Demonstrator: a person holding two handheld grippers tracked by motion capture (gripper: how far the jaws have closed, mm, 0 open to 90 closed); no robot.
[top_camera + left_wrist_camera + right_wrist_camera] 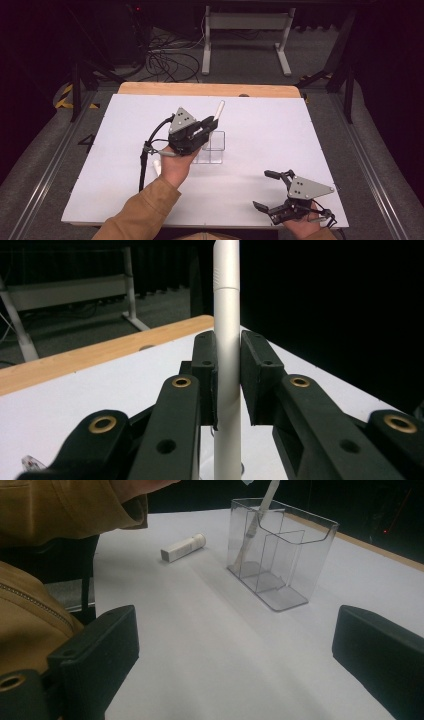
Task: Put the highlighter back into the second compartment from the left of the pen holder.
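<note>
— Holding anything, that left gripper (209, 125)?

— Yes. Its jaws are pinched on a white pen (227, 340), which stands upright between the pads (207, 385); the pen's upper end rises well above the jaw tips, and its lower end runs down below them.

— Where does that lower end sit?

— In the clear organizer (280, 555), which stands on the white table (275, 125) directly under the left gripper. From the right gripper view the pen (255, 522) leans inside the compartment at the organizer's far left end, its tip down near the floor of the box.

— And the right gripper (272, 190)?

— Its jaws stand wide apart with nothing between them, low over the table, well apart from the organizer, which lies ahead of it and slightly to the side. The person's hand (302, 227) holds it near the table's near edge.

— Anything else close by?

— A small white cap (183, 547) lies flat on the table, just beside the organizer, on the side toward the person's tan sleeve (145, 210) that carries the left gripper.
</note>
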